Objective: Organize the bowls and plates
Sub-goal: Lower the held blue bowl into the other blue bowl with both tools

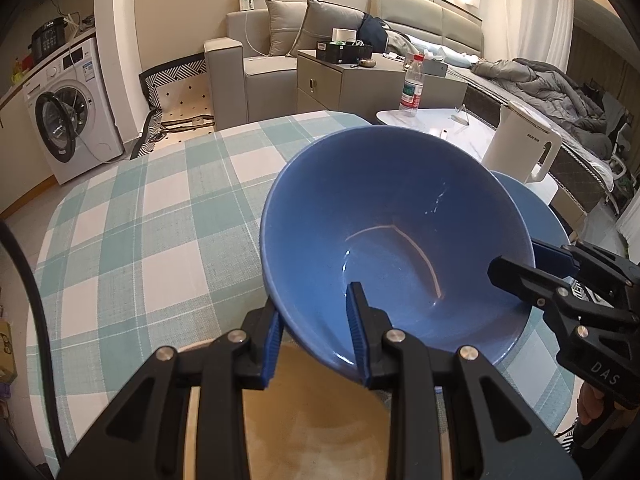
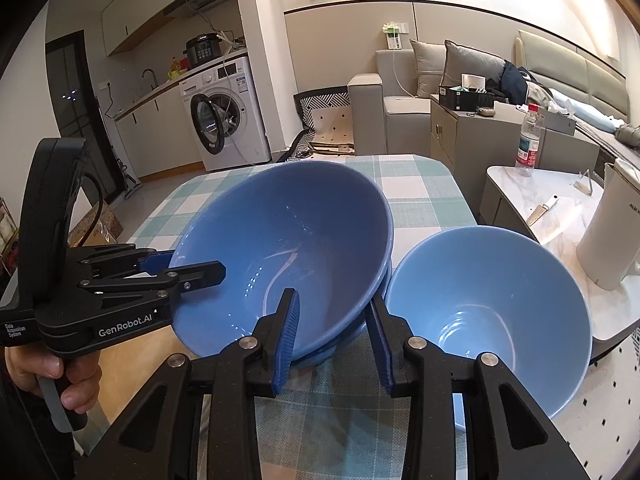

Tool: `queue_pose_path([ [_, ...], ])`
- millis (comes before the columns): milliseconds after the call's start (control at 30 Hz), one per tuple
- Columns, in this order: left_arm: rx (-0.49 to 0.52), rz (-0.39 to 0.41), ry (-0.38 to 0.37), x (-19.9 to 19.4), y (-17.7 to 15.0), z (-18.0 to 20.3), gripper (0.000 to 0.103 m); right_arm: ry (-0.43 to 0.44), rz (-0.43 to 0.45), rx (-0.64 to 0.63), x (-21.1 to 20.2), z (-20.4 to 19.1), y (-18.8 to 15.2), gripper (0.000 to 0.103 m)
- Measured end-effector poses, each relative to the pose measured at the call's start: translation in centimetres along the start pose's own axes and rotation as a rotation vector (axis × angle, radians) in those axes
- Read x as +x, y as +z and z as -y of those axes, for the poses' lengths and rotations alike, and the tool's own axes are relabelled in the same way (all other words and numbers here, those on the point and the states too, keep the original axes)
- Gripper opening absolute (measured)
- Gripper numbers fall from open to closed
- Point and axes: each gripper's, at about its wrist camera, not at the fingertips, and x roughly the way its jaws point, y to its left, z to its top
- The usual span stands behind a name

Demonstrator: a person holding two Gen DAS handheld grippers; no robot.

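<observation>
Left wrist: bowl (image 1: 384, 232) rim between claw (image 1: 316, 334) fingers.
</observation>
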Motion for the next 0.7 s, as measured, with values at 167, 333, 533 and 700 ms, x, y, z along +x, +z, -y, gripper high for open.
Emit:
queue_pose_path([
  [167, 0.009, 0.009, 0.018, -0.05, -0.03, 0.33, 0.030, 0.007, 0.010, 0.002, -0.31, 0.07, -0.02, 0.038],
  [333, 0.020, 0.004, 0.037, 0.04, -0.12, 0.44, 0.032, 0.004, 0.009, -0.002, -0.30, -0.17, -0.20, 0.038],
  [533, 0.020, 0.001, 0.041, 0.10, -0.21, 0.68, 0.033, 0.017, 0.006, 0.003, -0.15, -0.13, -0.34, 0.043],
  [700, 0.021, 0.000, 0.045, 0.11, -0.21, 0.88, 0.035, 0.021, 0.003, 0.007, 0.02, -0.21, -0.43, 0.045],
])
